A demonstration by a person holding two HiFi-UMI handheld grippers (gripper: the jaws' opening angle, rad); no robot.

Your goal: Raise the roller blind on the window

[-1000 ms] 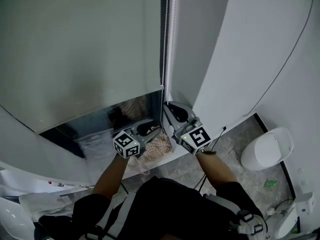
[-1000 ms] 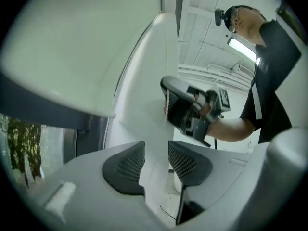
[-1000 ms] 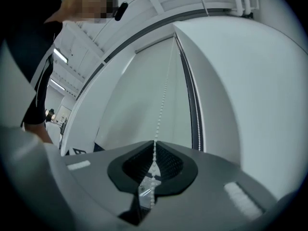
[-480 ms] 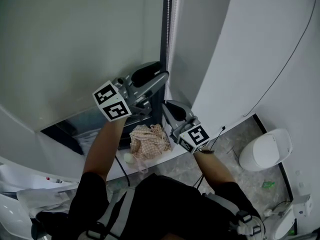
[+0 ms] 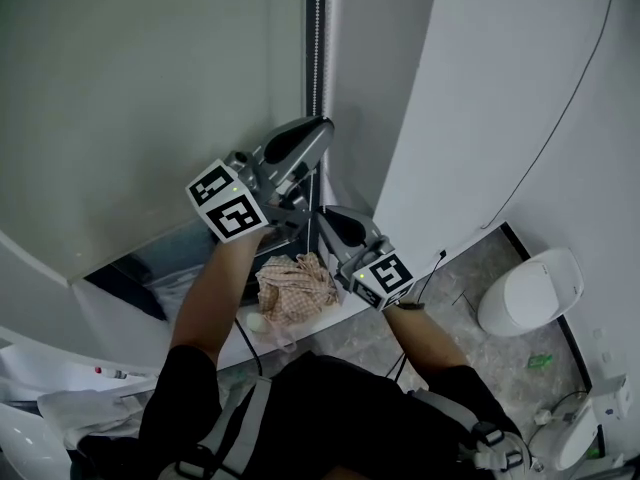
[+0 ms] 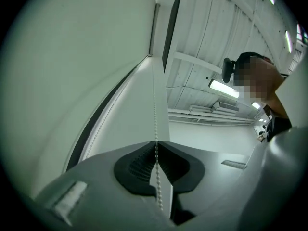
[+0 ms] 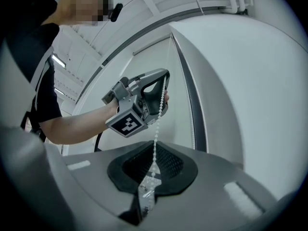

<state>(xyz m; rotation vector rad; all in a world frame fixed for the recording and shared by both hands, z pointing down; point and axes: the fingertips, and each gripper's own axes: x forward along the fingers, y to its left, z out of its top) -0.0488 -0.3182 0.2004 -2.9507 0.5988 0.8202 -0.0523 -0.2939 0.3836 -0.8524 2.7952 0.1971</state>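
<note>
The pale roller blind covers most of the window, and its lower edge hangs above a dark strip of glass. A white bead chain runs down beside the window frame. My left gripper is raised high; its jaws have just been closing and now stand shut on the bead chain, which passes between them. Lower down, my right gripper is shut on the same chain. In the right gripper view, the chain hangs from the left gripper down into the right jaws.
A checked cloth lies bunched on the sill under the grippers. A white wall with a thin dark cable stands to the right. A white round bin sits on the floor at the right.
My left gripper has risen from beside the right gripper at sill height to well above it, along the chain. The right gripper has stayed in place.
</note>
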